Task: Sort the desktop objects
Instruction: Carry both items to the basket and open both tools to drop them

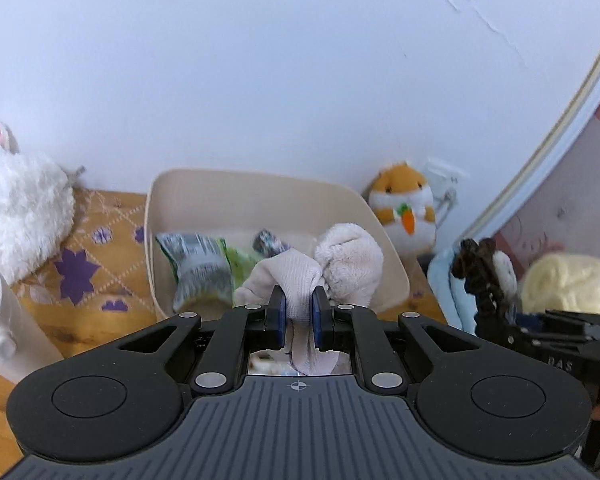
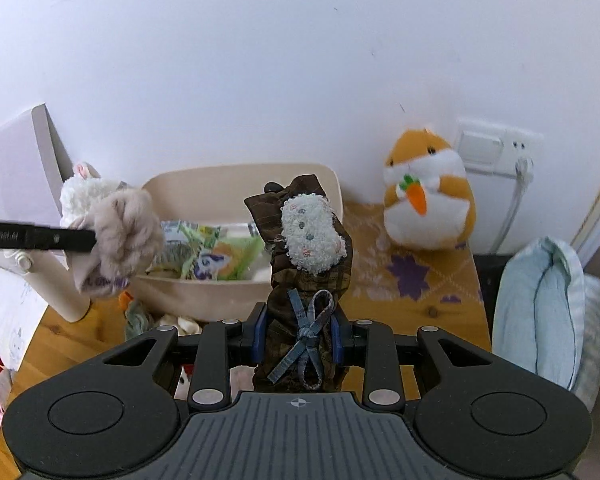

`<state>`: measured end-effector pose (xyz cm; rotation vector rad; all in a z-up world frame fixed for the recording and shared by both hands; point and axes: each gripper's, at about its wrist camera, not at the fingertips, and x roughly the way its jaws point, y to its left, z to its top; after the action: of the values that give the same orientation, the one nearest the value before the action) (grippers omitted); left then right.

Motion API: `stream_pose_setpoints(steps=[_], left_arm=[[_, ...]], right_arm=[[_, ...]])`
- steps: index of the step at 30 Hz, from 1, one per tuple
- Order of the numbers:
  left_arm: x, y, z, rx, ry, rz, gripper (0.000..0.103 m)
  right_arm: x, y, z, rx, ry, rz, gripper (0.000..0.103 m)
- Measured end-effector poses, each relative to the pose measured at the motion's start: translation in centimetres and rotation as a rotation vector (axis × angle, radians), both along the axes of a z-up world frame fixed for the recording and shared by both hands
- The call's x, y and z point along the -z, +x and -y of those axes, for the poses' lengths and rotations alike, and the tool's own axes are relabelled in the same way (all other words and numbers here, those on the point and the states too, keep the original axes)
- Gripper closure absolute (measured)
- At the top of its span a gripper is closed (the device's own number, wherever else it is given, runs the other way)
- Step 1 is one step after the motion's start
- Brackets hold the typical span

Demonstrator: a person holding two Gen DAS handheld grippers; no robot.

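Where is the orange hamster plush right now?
The orange hamster plush sits against the wall on the patterned cloth, right of the beige bin and left of the wall socket.

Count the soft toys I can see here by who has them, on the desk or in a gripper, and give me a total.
Standing on the desk: 2, the white fluffy rabbit and the orange hamster
Held in the left gripper: 1, the beige plush
Held in the right gripper: 1, the brown-clothed doll
Total: 4
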<state>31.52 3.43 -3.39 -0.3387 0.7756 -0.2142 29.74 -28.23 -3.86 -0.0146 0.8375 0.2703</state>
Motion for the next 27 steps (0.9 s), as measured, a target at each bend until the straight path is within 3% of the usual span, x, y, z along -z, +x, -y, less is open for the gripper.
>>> stream_pose_setpoints(steps=[12, 27], left_arm=[[0.1, 5.6, -0.1, -0.077, 0.087, -0.023, 0.091], [6.4, 9.7, 1.2, -0.104, 0.195, -0.129, 0.089]], right_arm=[[-1.3, 4.9, -4.2, -0.044, -0.020, 0.095, 0.075], [3.9, 10.9, -8.6, -0.035, -0.020, 0.037, 0.075]])
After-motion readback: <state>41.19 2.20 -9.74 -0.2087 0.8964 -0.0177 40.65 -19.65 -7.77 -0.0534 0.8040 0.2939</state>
